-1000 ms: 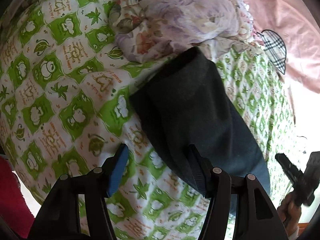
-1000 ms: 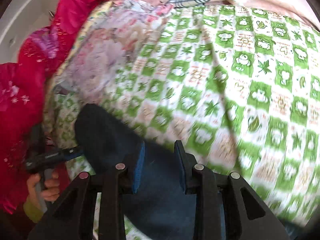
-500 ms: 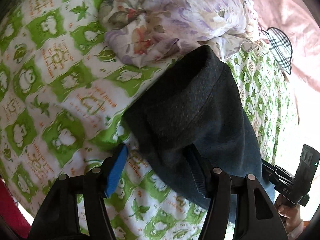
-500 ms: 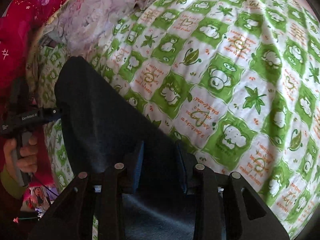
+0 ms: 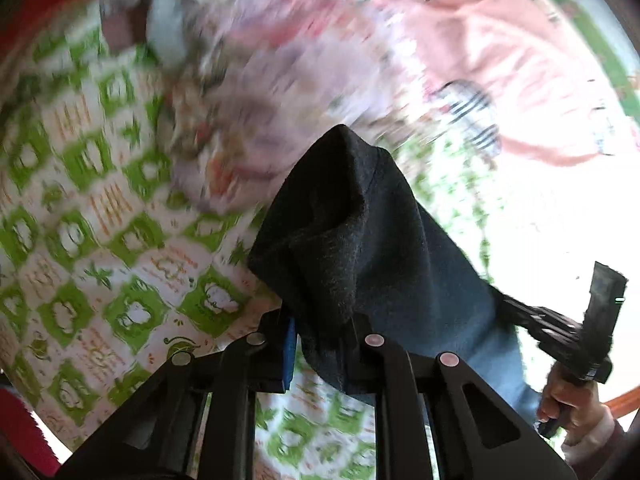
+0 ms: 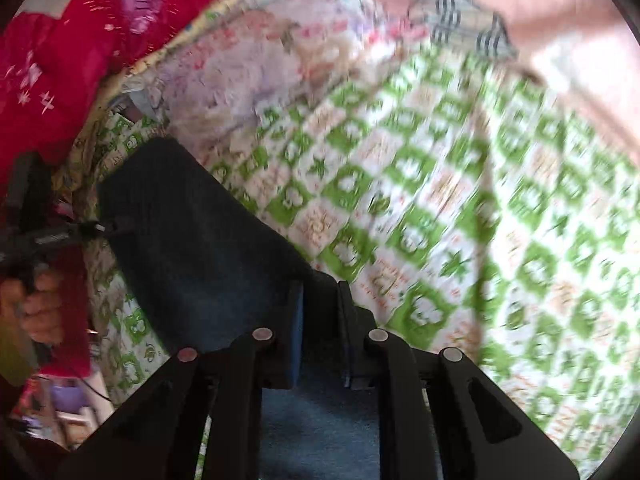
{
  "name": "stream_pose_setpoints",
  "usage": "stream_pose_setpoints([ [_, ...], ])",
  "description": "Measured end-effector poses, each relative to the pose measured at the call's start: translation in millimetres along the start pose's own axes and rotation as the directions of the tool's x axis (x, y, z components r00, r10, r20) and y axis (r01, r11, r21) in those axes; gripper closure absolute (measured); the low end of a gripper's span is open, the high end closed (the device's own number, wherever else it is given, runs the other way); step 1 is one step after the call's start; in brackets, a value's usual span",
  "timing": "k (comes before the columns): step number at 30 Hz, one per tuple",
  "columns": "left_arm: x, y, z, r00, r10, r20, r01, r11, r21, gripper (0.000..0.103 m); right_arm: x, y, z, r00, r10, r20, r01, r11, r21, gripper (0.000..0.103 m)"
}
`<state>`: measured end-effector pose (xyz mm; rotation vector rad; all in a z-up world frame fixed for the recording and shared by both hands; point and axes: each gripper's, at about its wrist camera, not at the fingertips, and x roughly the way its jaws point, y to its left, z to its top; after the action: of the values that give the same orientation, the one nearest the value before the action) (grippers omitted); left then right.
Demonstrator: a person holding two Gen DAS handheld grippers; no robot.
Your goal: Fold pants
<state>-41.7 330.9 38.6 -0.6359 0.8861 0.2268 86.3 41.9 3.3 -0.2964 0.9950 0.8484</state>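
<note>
**Both grippers clamped on pants**

The left gripper and right gripper have just closed their jaws on the near corners of the dark pants. The garment's long axis runs away from them, across the green-checked sheet.

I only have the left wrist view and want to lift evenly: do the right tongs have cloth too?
Observer: Yes. The right tongs have just closed on the near edge of the dark pants.
Operator: Is the bedding caught in there as well?
Observer: Not visibly; the green-patterned sheet lies flat beyond that pair.
Operator: Anything on the far side of the pants from the right?
Observer: A bright pink cloth is bunched there, past the floral fabric.
</note>
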Motion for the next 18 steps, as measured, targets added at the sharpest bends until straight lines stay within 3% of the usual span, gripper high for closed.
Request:
stream_pose_setpoints([
  [3, -9.9, -5.8, 0.0, 1.000, -0.017, 0.015, 0.016, 0.999, 0.051, 0.088, 14.0, 3.5, 0.5, 0.999, -0.046, -0.010, 0.046, 0.999, -0.014, 0.087],
  [10, 29.5, 11.9, -6.2, 0.994, 0.089, -0.058, -0.083, 0.991, 0.104, 0.088, 61.3, 11.9, 1.6, 0.989, -0.125, -0.075, 0.124, 0.992, -0.019, 0.087],
  [14, 59.4, 14.5, -16.8, 0.973, 0.204, -0.111, -0.182, 0.966, 0.185, 0.086, 71.3, 9.3, 1.2, 0.982, -0.168, -0.090, 0.170, 0.985, 0.012, 0.080],
  [18, 61.7, 0.6, -19.1, 0.952, 0.285, -0.107, -0.248, 0.931, 0.268, 0.079, 58.7, 0.8, 4.4, 0.983, -0.158, -0.091, 0.166, 0.982, 0.092, 0.068],
])
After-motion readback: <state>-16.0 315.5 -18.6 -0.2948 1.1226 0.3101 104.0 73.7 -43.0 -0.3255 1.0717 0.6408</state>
